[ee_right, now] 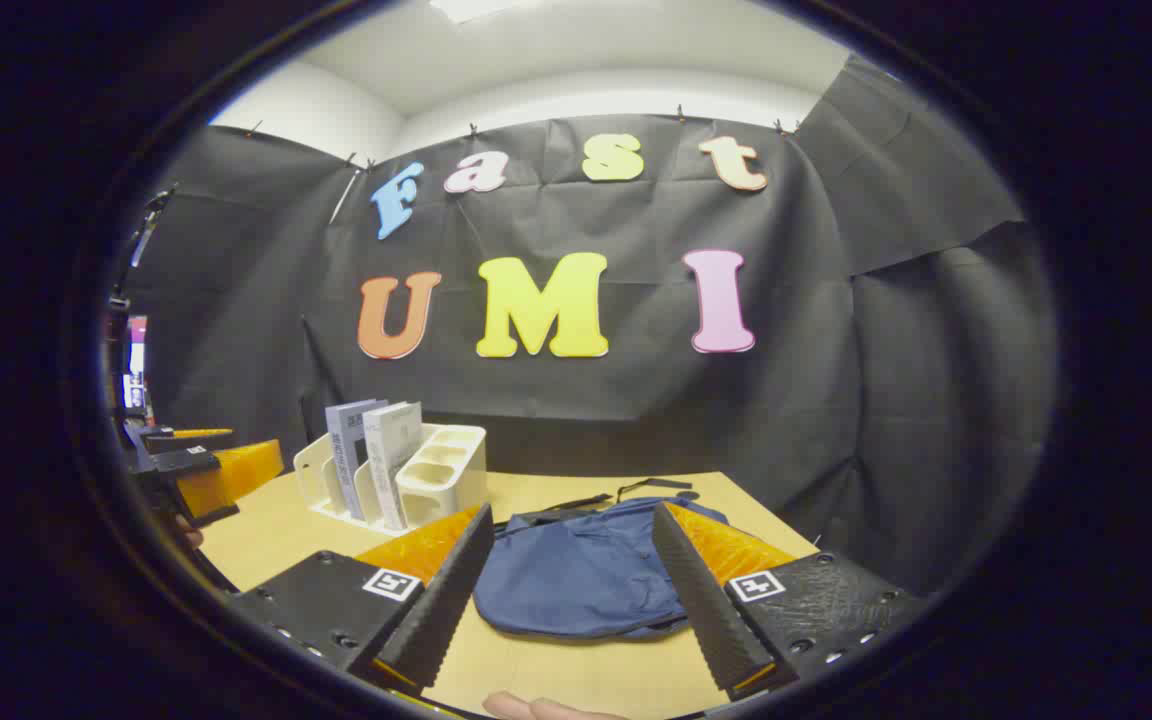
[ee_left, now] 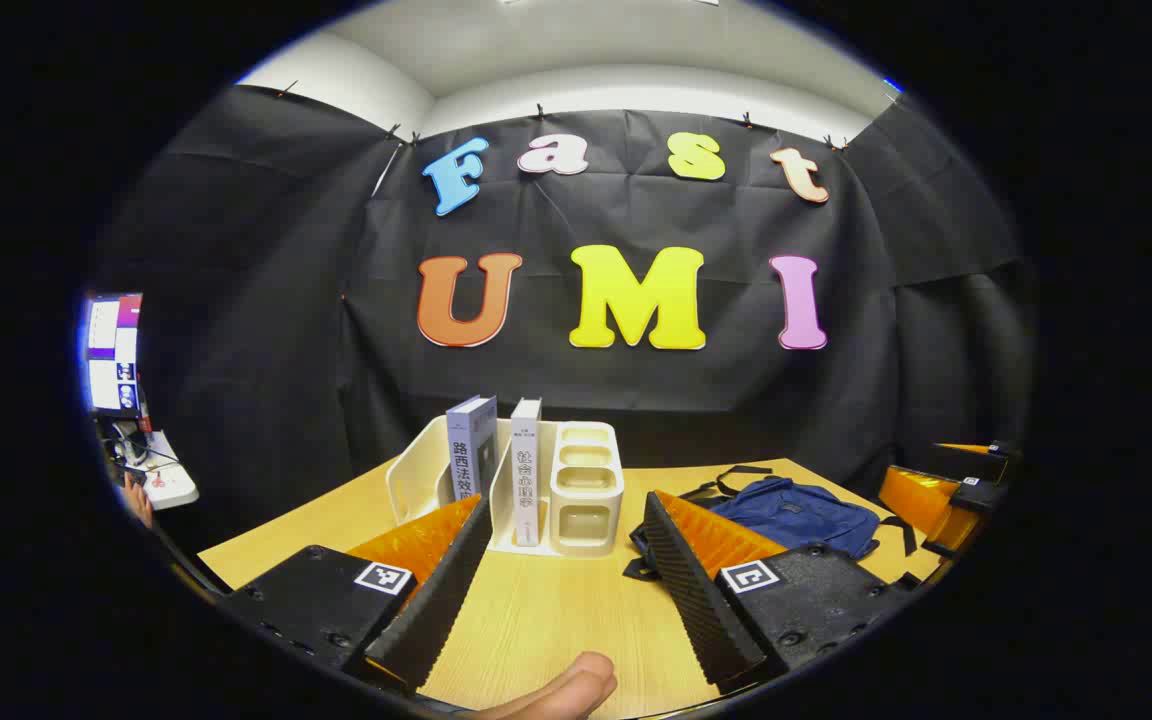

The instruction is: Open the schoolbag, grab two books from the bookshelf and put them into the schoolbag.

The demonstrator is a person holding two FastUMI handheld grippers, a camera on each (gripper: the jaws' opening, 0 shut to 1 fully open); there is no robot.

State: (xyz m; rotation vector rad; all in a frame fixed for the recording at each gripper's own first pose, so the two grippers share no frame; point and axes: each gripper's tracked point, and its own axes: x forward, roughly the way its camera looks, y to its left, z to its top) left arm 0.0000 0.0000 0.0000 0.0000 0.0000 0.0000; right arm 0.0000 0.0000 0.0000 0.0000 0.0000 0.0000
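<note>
Left gripper view: the left gripper (ee_left: pixel 564 580) hangs above the light wooden tabletop (ee_left: pixel 536 620) with its fingers spread wide and nothing between them. Dead ahead, framed in the gap between the fingers, stands the white plastic desk bookshelf (ee_left: pixel 586 490). It holds two upright books: a grey-blue book (ee_left: pixel 471 448) and, just right of it, a white-spined book (ee_left: pixel 526 470), spines facing the gripper, long axes vertical. The dark blue fabric schoolbag (ee_left: pixel 801 512) lies flat ahead and to the right, beyond the right finger, and looks closed. The right gripper (ee_left: pixel 946 505) shows at the far right edge.

Right gripper view: the right gripper (ee_right: pixel 568 585) is likewise spread apart and empty. The schoolbag (ee_right: pixel 586 575) lies directly ahead between its fingers, close in, its black straps (ee_right: pixel 636 490) trailing at the far side. The bookshelf (ee_right: pixel 436 475) sits ahead and well to the left, the grey-blue book (ee_right: pixel 346 450) and the white-spined book (ee_right: pixel 391 455) upright in it. The left gripper (ee_right: pixel 201 470) shows at the left edge.

Assessment: the right gripper is the nearer to the schoolbag and squarely aligned on it; the left gripper is aligned on the books. Opening the bag comes first and appears not yet begun. The zip cannot be made out.
</note>
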